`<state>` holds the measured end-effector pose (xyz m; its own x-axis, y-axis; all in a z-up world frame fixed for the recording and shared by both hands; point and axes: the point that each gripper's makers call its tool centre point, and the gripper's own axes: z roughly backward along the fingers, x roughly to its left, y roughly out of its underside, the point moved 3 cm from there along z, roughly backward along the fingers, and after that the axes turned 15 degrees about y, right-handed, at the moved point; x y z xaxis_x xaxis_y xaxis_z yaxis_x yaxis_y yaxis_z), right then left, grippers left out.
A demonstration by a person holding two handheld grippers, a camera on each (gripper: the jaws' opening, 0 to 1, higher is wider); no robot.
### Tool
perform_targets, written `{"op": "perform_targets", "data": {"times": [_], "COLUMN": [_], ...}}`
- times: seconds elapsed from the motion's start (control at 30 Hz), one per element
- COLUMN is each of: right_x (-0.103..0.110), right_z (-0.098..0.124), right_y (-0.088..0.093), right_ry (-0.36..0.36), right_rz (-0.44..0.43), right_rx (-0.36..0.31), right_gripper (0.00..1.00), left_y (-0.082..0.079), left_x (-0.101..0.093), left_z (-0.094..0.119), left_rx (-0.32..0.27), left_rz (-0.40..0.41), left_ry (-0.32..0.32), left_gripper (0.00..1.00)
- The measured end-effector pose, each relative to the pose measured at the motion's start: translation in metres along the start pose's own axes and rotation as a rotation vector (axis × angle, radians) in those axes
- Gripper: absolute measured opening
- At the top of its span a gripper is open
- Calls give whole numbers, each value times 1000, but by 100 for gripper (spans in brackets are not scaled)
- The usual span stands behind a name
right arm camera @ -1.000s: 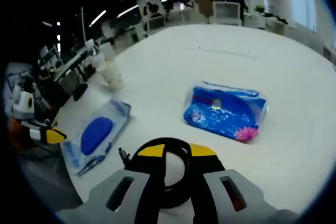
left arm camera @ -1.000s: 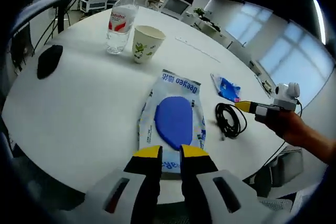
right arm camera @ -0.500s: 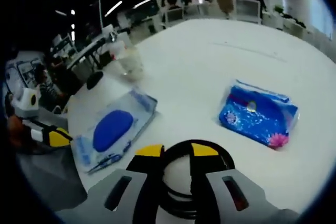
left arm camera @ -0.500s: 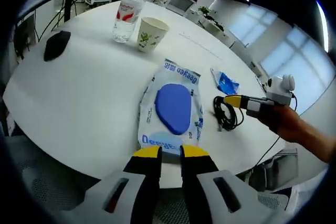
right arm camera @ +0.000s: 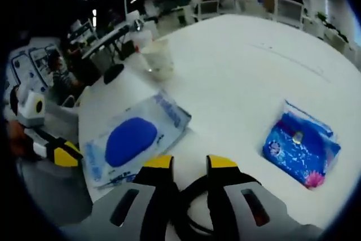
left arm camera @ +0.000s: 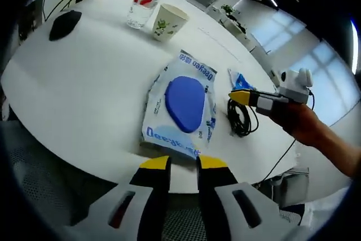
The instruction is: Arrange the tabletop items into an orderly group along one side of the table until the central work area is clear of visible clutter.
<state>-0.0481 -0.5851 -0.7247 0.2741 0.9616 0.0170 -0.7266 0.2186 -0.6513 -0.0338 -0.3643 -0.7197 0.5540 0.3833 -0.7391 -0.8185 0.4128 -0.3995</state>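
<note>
Jaws slightly parted, the left gripper (left arm camera: 176, 163) hovers off-table; the right gripper (right arm camera: 189, 163) straddles the black cable (left arm camera: 241, 122).

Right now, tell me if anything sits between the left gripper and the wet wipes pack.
Nothing visible does. The left gripper hangs off the table edge, and the wet wipes pack lies just beyond its fingers. The black cable lies off to one side of the pack, under the right gripper.
</note>
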Motion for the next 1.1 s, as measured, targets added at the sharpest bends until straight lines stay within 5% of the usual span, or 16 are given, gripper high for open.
{"op": "perform_targets", "data": {"times": [0.63,1.1], "right_x": [9,17], "right_z": [-40,-58], "right_y": [-33,-36], "right_ry": [-42,-68], "right_rz": [331,380], "right_rx": [96,130], "right_gripper": [35,32], "left_y": [12,12], "left_x": [-2,1], "left_z": [-17,-24], "left_rx": [15,10], "left_rz": [117,146], "left_ry": [26,38], "left_gripper": [18,13]}}
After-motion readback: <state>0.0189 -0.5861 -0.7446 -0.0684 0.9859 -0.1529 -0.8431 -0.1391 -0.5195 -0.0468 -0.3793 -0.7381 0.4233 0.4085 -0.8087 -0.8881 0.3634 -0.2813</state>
